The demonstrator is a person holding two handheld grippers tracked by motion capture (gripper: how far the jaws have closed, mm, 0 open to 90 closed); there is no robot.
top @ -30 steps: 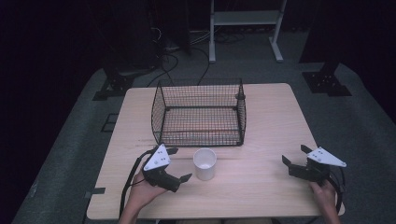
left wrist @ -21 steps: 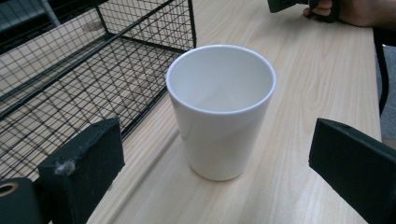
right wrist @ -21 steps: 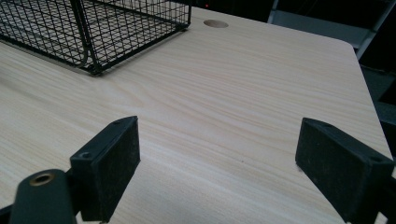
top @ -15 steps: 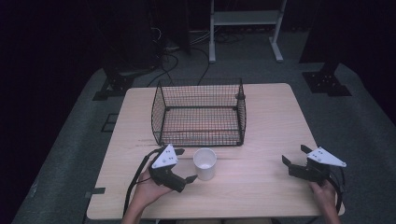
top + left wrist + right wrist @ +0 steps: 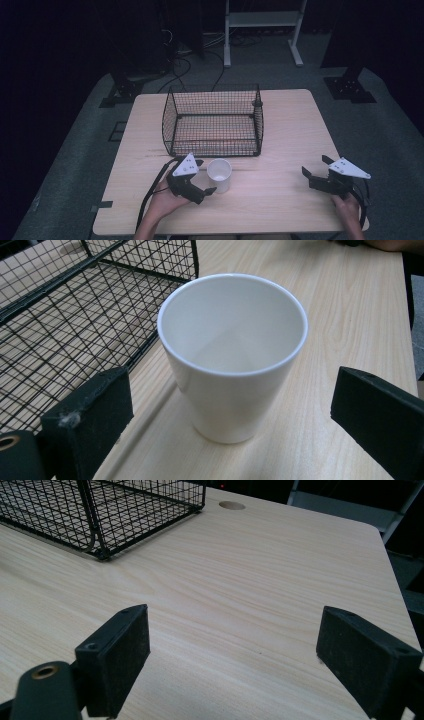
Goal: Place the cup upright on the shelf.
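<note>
Room: dark all around, with stands and cables on the grey floor, so the lit wooden table (image 5: 280,130) was the one place where the work could be done.
Table: pale wood, bare except for two things, which left free space for both hands.
Basket: the black wire basket (image 5: 212,122) stood at the middle of the table's far half with its top open and nothing seen inside; it looked like the place meant to receive the cup.
Cup: the white cup (image 5: 219,174) stood upright on the table, just before the near wall of the basket and apart from it, empty inside in the left gripper view (image 5: 232,352).
Left gripper: the left gripper (image 5: 201,176) was low at the cup's left side, jaws spread wide, one on each side of the cup and neither touching it; this looked like the approach for a grasp around the body.
Right gripper: the right gripper (image 5: 316,167) rested near the right edge, well apart from the cup, jaws also spread and holding nothing, probably waiting.
Next step, as a judgement: the left jaws should close on the cup's wall; its smooth, tapered shape could slip if squeezed too low.
</note>
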